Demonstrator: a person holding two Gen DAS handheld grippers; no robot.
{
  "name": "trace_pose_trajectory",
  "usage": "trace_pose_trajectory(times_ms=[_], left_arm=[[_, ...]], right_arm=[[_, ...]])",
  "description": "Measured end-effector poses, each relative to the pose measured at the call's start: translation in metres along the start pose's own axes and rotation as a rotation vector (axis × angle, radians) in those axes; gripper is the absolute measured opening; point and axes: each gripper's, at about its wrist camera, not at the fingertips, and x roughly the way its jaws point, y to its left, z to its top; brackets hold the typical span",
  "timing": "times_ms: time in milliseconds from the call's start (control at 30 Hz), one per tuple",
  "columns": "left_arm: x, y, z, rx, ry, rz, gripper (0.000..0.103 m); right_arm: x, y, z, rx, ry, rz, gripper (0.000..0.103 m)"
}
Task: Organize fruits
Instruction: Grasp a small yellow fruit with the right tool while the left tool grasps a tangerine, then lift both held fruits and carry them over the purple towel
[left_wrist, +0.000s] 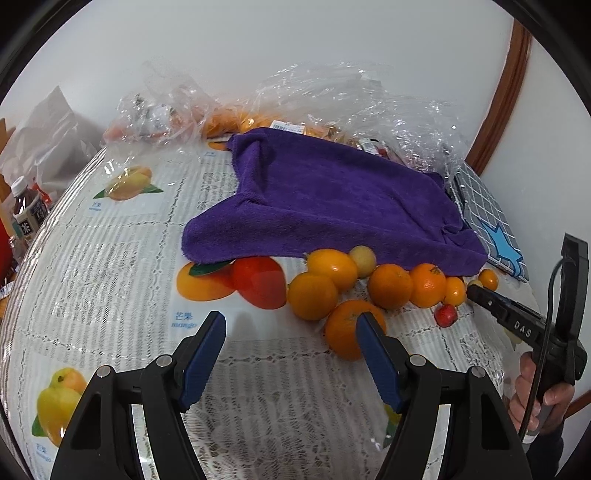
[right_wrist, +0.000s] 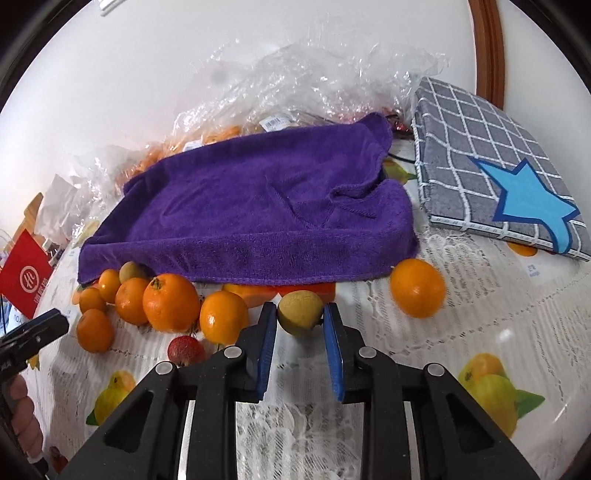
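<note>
Bright, even indoor light, soft shadows only. Glare glinting off the crinkled plastic bags (left_wrist: 354, 99) and the glossy table (left_wrist: 110, 258) cover. Strong fisheye bending, black corners. Slight motion blur on one orange (right_wrist: 417, 288); far clutter at left soft.

A small yellow-green fruit (right_wrist: 300, 312) is clamped between the blue pads of the right gripper (right_wrist: 300, 325) at centre frame. A purple towel (right_wrist: 251, 210) is spread at twelve o'clock, oranges (right_wrist: 170, 302) are clustered at nine o'clock, and one orange (right_wrist: 417, 282) is seen at two o'clock.
</note>
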Motion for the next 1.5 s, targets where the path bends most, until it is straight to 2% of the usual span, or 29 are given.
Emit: trace_pose_trajectory(times_ms=[333,433,567,667,733,900,1033,1267,1500], left_arm=[[0.021,-0.031,-0.005,0.036,0.038,-0.064,0.07],[0.03,-0.035,-0.008,0.022,0.057,-0.085,0.063],[0.033,-0.039,-0.011,0.036,0.024,-0.066,0.057],[0.032,-0.04,-0.014,0.038,0.006,-0.055,0.045],[0.032,-0.038,-0.013,0.032,0.006,-0.075,0.042],[0.032,-0.039,-0.014,0.04,0.006,-0.09,0.04],[0.03,-0.038,-0.016,0.035,0.002,-0.114,0.04],[0.015,-0.037,-0.019,0.021,-0.081,-0.127,0.04],[0.011,-0.038,-0.018,0.016,-0.107,-0.144,0.04]], right_arm=[[-0.018,-0.005,-0.02,-0.013,0.002,0.01,0.026],[-0.017,-0.005,-0.023,-0.017,0.023,0.023,0.026],[-0.016,-0.004,-0.025,-0.019,0.029,0.021,0.026],[-0.013,-0.005,-0.023,-0.009,0.033,0.022,0.026],[-0.01,-0.004,-0.021,-0.015,0.038,0.016,0.026],[-0.009,-0.001,-0.02,-0.038,0.042,0.009,0.03],[-0.009,-0.002,-0.019,-0.031,0.039,0.014,0.027],[-0.014,-0.01,-0.019,0.0,0.014,0.069,0.026],[-0.022,-0.009,-0.022,-0.003,-0.023,0.084,0.026]])
